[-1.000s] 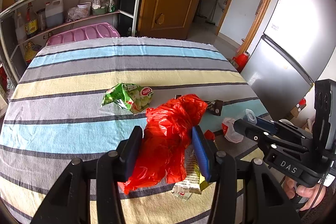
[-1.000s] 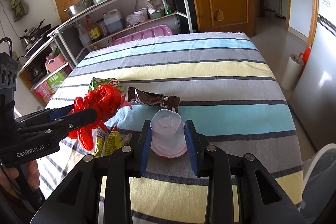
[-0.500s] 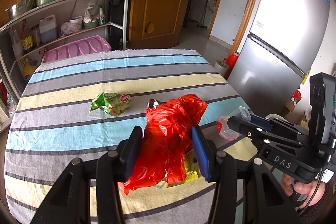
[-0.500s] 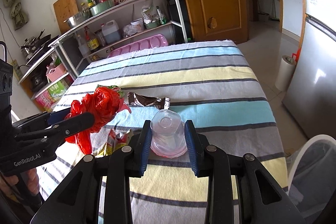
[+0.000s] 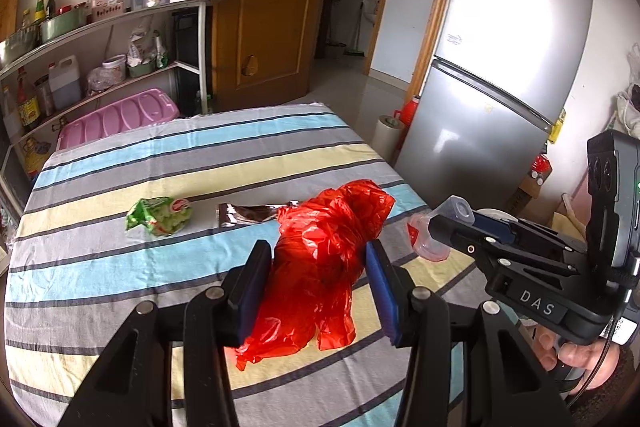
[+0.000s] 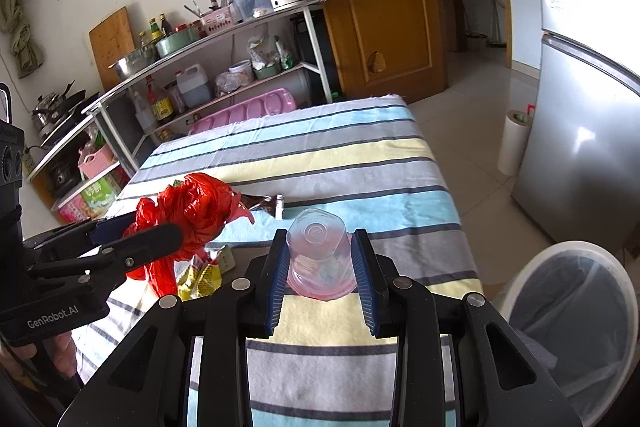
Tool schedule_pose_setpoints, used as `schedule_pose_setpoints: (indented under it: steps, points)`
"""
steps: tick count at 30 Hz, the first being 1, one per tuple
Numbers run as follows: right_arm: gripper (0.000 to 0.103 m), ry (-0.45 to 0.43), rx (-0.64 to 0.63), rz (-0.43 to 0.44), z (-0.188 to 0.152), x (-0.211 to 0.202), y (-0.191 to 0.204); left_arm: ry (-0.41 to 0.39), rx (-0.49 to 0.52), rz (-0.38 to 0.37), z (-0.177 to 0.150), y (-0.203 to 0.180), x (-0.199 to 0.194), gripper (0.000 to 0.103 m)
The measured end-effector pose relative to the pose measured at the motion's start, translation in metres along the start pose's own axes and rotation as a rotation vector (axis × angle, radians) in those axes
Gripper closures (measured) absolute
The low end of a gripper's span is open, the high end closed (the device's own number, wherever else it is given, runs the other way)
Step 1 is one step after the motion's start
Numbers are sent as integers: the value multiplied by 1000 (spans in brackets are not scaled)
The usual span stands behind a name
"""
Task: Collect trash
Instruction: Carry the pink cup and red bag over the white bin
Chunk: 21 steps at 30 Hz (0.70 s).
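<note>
Both claws grip trash above the tabletop [image 6: 360, 155]: left claw [image 5: 316, 283] a red bag [image 5: 320, 259], right claw [image 6: 320, 263] a plastic cup [image 6: 318, 251], with the white bin [image 6: 568, 315] just past the tabletop's edge.

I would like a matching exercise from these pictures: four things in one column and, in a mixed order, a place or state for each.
Things:
1. red plastic bag
2. clear plastic cup
3. green snack packet
4. white bin

Places or states:
A. lying free on the striped cloth
B. held between the left tongs
C. standing on the floor beside the table
D. held between the right tongs

Pairs: 1-B, 2-D, 3-A, 4-C
</note>
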State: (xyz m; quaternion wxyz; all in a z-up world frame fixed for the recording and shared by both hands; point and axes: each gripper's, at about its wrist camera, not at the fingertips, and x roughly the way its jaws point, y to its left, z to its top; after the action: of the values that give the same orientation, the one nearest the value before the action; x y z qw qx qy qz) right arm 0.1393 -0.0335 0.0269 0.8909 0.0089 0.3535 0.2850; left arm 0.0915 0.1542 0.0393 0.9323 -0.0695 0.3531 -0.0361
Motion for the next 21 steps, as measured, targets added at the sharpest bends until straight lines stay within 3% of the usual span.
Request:
schedule_pose_setpoints:
  steps: [21]
  points:
    - [70,-81,148,-199,-24,-87,-99,40,171,-186,3,-125,31,53]
